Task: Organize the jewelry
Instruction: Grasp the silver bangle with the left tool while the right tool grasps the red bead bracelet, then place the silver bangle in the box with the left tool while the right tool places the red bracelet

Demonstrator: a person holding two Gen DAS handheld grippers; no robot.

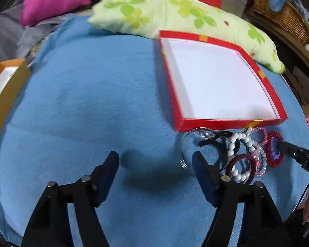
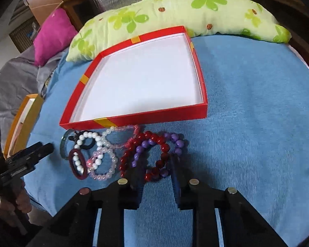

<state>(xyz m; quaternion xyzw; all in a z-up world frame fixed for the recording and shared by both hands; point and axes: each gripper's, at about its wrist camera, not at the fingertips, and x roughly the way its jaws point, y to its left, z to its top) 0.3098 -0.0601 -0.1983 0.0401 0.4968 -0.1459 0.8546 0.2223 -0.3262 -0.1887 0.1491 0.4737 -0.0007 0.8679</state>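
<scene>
The right claw (image 2: 156, 170) is held open, its two fingers set either side of the red bead bracelet (image 2: 154, 156), which is tangled with a purple bead bracelet (image 2: 158, 144); nothing is gripped yet. The left claw (image 1: 155, 164) is also spread open and empty, above bare blue bedspread (image 1: 82, 103) beside the heap. The remaining bracelets, white pearl (image 2: 88, 144) and pink (image 2: 105, 164), are piled just before the empty red box (image 2: 134, 121). The first pick appears to be in hand; next, the fingers would need closing on the red beads alone, then a lift into the box
</scene>
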